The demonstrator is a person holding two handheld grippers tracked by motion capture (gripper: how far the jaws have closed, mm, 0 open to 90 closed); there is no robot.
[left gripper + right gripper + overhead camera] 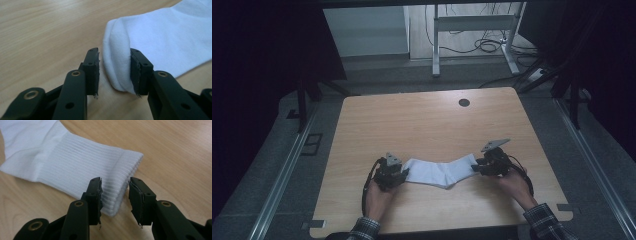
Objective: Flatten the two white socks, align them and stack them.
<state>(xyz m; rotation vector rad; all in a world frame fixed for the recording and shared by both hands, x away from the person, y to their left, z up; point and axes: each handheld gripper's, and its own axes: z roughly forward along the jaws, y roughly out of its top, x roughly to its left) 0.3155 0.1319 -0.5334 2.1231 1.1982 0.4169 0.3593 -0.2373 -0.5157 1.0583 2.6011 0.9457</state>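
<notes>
Two grippers stand at opposite ends of one white sock (pixel 441 171). The left gripper (pixel 114 72) is parted around the toe end, its right pad touching fabric. The right gripper (pixel 115 198) is parted astride the ribbed cuff (pixel 120 177) edge, unclamped. The sock lies flat near the table (pixel 422 117) front edge; bare wood extends beyond.

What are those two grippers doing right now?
Left gripper: open, sock toe between its jaws.
Right gripper: open, sock cuff between its jaws.
</notes>
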